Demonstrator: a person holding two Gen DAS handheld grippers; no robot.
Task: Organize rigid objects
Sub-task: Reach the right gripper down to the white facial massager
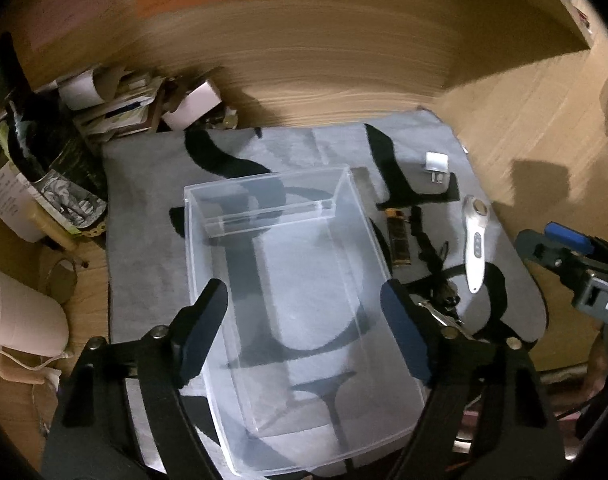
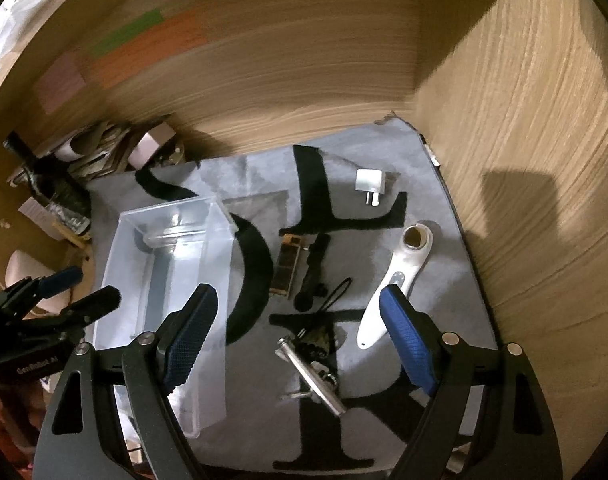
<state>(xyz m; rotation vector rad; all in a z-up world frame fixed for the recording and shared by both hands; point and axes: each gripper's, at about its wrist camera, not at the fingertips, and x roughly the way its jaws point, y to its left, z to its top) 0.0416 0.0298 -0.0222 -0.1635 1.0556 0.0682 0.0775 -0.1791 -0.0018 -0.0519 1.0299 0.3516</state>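
A clear plastic box (image 1: 304, 320) (image 2: 164, 264) lies empty on the grey mat (image 1: 144, 208). My left gripper (image 1: 302, 292) (image 2: 98, 283) hangs over it, jaws apart, pads not seen pressing on its walls. To the box's right lie a brown-gold bar (image 1: 399, 240) (image 2: 288, 268), a black stick (image 1: 423, 240) (image 2: 313, 268), a white handheld device (image 1: 475, 240) (image 2: 399, 280), a white plug adapter (image 1: 437, 166) (image 2: 369, 184) and a metal tool (image 2: 311, 376). My right gripper (image 2: 300, 320) (image 1: 537, 236) stands open above the metal tool, holding nothing.
Wooden panels (image 2: 523, 160) wall in the mat at the back and right. Papers and small boxes (image 1: 124, 100) pile up at the back left beside a dark bottle (image 1: 44, 160). A pale soft bundle (image 1: 16, 312) lies left of the mat.
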